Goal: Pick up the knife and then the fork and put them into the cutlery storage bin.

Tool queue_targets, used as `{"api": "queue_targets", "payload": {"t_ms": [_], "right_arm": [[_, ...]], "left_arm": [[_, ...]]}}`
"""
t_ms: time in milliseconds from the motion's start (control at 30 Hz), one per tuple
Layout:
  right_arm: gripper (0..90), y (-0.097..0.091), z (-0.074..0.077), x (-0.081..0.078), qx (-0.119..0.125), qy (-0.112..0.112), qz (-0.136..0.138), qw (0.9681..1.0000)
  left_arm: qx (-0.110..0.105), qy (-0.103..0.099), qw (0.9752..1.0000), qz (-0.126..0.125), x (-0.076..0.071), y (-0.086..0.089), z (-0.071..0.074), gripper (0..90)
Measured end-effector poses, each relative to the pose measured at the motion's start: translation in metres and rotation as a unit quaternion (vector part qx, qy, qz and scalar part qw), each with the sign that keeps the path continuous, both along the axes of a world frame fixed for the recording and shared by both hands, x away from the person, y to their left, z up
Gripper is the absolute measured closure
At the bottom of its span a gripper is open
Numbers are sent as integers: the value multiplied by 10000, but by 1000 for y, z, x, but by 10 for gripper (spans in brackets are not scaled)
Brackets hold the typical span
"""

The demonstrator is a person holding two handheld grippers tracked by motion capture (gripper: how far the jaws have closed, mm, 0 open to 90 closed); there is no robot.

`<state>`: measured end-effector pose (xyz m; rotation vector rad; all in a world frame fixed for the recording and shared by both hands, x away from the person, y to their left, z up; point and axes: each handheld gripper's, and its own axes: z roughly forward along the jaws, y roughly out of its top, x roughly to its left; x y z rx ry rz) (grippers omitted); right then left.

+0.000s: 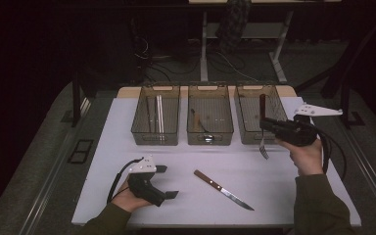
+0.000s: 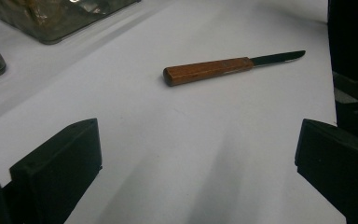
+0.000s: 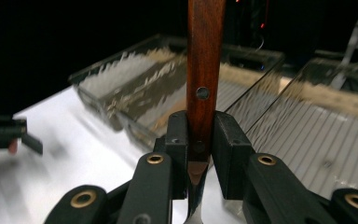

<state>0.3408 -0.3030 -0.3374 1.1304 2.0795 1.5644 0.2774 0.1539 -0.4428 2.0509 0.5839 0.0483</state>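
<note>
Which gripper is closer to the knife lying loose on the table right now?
Left. The left gripper rests open on the table just beside the knife, facing its wooden handle. The right gripper is raised near the right bin, clamped on a fork.

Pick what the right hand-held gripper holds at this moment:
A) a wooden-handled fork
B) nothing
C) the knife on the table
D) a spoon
A: the right hand-held gripper is clamped on the wooden handle of a fork, tines hanging down, by the right-hand bin.
</note>
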Motion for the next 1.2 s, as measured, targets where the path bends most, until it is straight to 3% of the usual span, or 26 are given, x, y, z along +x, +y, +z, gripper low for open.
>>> {"api": "queue_targets", "payload": {"t_ms": [133, 333, 633, 833, 1200], "right_arm": [[766, -9, 12, 8, 94, -184, -328, 9992], [767, -16, 22, 27, 12, -332, -825, 9960], [766, -17, 23, 61, -197, -269, -1259, 9915], [766, -20, 10, 78, -218, -182, -1598, 9867], [765, -14, -25, 96, -620, 96, -1844, 9809]], "left_arm": [[-20, 3, 10000, 19, 0, 0, 0, 0], [3, 6, 10000, 1, 0, 0, 0, 0], [-29, 9, 10000, 9, 0, 0, 0, 0], [-46, 13, 10000, -14, -1, 1, 1, 0], [-53, -10, 10000, -39, -1, 1, 1, 0]]}}
